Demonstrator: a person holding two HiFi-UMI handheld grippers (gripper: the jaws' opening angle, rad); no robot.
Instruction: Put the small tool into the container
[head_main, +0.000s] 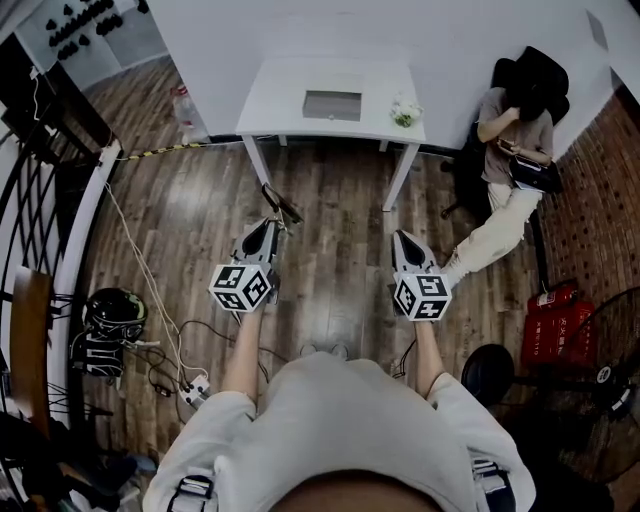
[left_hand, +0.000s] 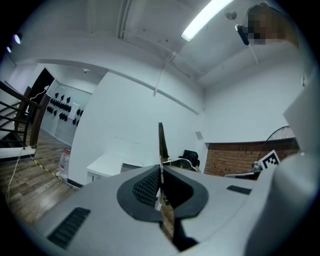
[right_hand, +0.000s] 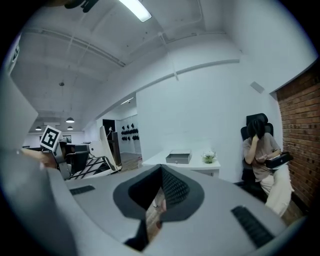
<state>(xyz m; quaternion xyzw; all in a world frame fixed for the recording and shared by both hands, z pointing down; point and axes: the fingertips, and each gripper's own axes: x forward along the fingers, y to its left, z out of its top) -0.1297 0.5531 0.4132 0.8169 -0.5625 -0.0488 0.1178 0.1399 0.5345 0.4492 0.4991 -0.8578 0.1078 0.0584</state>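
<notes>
My left claw (left_hand: 160, 172) is clamped on the small tool (left_hand: 161, 142), a thin dark strip pinched at one end and jutting out past the pads. I judge it light, stiff and narrow, apt to pivot, so the hold belongs low on its flat faces. My right claw (right_hand: 161, 172) is closed on nothing. Well ahead, the grey open-topped container (head_main: 332, 104) sits on the white surface (head_main: 275, 100)

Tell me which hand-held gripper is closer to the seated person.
Right. The right hand-held gripper is beside the foot of the person; the left hand-held gripper sits beyond it, farther off.
</notes>
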